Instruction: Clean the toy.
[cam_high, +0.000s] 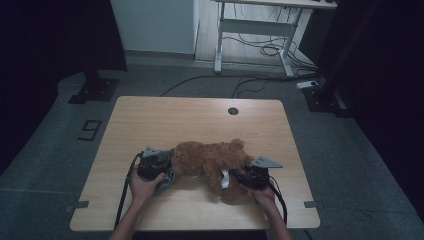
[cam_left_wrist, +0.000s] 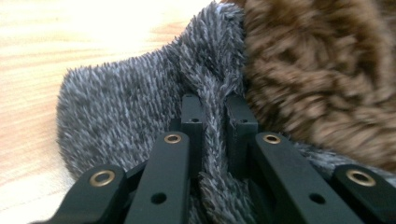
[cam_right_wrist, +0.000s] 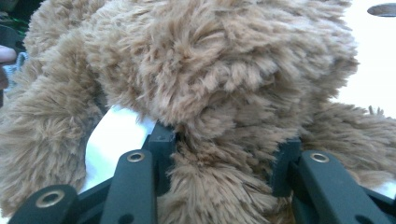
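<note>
Scene: we see a person at a light wooden table (cam_high: 150, 112), a two-jaw tool in each hand, working on a brown teddy bear (cam_high: 212, 160) that lies on its side near the table's front half.

Left gripper (cam_left_wrist: 215, 109): its jaws are pressed nearly together, pinching a raised fold of grey fuzzy fabric (cam_left_wrist: 121, 102) between the pads. From above we find this tool (cam_high: 151, 164) at the bear's left end, the left hand (cam_high: 145, 187) wrapped round its body.

Grey fabric: it lies straight ahead of the left jaws and spreads off to their left over the wood; to their right it meets the bear's brown fur (cam_left_wrist: 317, 70), touching it. In the high view a grey patch (cam_high: 167, 179) shows just beside the tool, under the bear's edge.

Right gripper (cam_right_wrist: 224, 149): its jaws stand partly apart and clamp a thick bunch of the bear's fur (cam_right_wrist: 219, 88), which bulges between the pads and over them. From above we see it (cam_high: 252, 176) at the bear's right end, held by the right hand (cam_high: 265, 197).

White tag (cam_right_wrist: 114, 135): a sewn label on the bear, just beside the right tool's left jaw and partly behind it; in the high view it shows (cam_high: 225, 177) between the bear's limbs, close to the jaw tips.

Bear's place: between the two tools, touching both, its bulk directly ahead of the right jaws.

Background: a round cable hole (cam_high: 233, 111) sits in the table beyond the bear, well away from either tool.
</note>
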